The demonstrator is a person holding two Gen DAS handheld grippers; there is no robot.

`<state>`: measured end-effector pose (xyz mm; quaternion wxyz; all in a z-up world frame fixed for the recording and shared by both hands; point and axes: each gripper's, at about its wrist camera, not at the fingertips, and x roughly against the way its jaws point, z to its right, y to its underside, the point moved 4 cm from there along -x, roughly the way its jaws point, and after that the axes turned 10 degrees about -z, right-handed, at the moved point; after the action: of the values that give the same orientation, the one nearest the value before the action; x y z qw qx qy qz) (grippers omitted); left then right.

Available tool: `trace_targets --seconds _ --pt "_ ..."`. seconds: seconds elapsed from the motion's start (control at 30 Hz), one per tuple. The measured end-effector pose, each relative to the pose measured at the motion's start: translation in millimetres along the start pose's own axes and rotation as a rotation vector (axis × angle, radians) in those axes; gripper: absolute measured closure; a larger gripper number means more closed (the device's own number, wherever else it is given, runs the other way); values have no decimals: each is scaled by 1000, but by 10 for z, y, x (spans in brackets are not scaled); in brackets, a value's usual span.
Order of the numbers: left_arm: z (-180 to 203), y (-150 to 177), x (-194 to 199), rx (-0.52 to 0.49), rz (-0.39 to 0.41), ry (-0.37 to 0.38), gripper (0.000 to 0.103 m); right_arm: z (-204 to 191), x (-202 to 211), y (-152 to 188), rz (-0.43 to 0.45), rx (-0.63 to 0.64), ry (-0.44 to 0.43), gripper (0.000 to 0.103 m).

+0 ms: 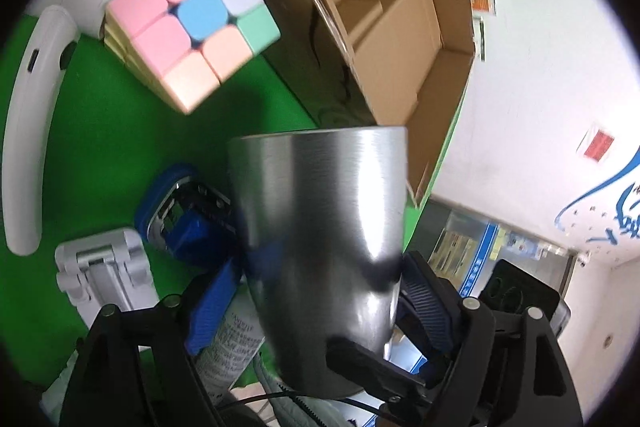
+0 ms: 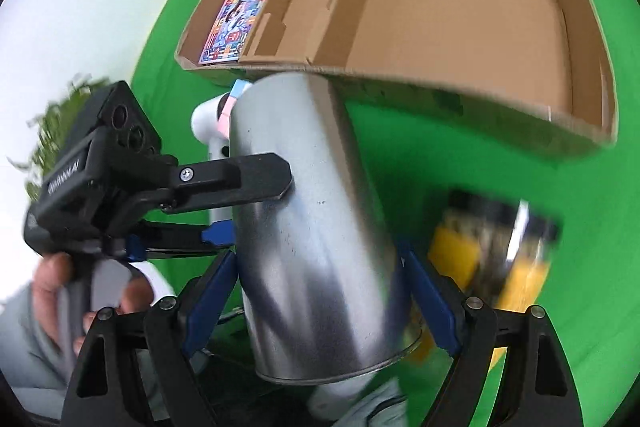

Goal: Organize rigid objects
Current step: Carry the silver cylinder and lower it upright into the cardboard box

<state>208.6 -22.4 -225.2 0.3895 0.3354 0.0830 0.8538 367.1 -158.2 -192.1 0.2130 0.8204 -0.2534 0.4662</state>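
A brushed-metal cup [image 1: 320,227] hangs tilted above the green table. In the right wrist view the cup [image 2: 320,247] fills the middle, rim toward the camera, and my right gripper [image 2: 316,267] is shut on it, both blue pads against its sides. My left gripper [image 1: 320,267] stands open around the cup's other end, pads just off the metal. From the right wrist view the left gripper [image 2: 256,207] comes in from the left, one black finger [image 2: 240,179] lying along the cup. A black finger [image 1: 360,363] of the right gripper crosses the cup's lower part.
An open cardboard box [image 2: 460,7] with a colourful booklet [image 2: 240,11] lies behind. A pastel puzzle cube [image 1: 192,23], white curved parts [image 1: 28,131], a blue device [image 1: 180,215], a white folding stand [image 1: 104,275] and a printed tube [image 1: 228,351] lie on the green cloth. A blurred yellow-black object [image 2: 492,251] sits at the right.
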Motion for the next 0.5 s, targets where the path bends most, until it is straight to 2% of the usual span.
trace_targets --seconds 0.1,0.17,0.23,0.4,0.5 --pt "42 61 -13 -32 -21 -47 20 65 -20 112 -11 -73 -80 20" --pt "113 90 -9 -81 -27 -103 20 92 -3 134 -9 -117 -129 21" --pt "196 119 24 -122 -22 -129 20 117 55 166 8 -137 -155 21" --pt "728 205 332 -287 40 -176 20 -25 505 165 133 -88 -182 21" --pt "1117 184 542 -389 94 -204 20 -142 864 57 247 -60 -199 21"
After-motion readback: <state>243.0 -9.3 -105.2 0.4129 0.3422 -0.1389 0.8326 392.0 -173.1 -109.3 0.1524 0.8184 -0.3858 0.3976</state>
